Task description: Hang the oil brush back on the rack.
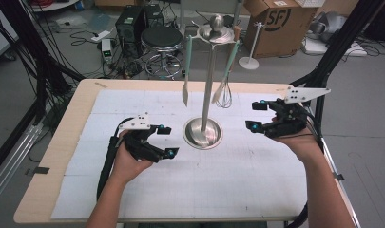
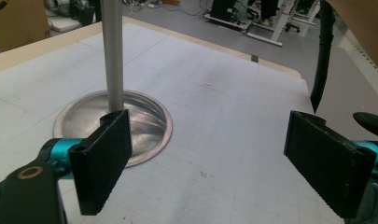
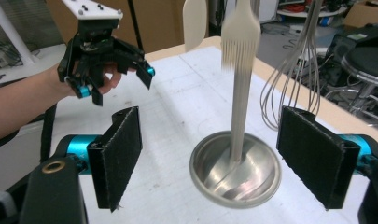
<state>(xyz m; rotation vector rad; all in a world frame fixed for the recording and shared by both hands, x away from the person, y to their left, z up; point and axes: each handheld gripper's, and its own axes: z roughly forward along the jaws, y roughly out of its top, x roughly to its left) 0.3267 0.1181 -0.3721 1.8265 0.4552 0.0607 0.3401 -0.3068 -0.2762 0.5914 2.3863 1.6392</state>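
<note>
A metal utensil stand rises from a round dished base in the middle of the white mat. From its top hang a pale spatula, a wire whisk and a brush. My left gripper is open, just left of the base, with nothing between its pads. My right gripper is open too, right of the base and empty. In the right gripper view the base and pole lie between and beyond the pads, and the left gripper is held farther off.
A white gridded mat covers the wooden table. Behind the table stand a black stool, a computer tower and a cardboard box. Black frame poles and cables flank both sides.
</note>
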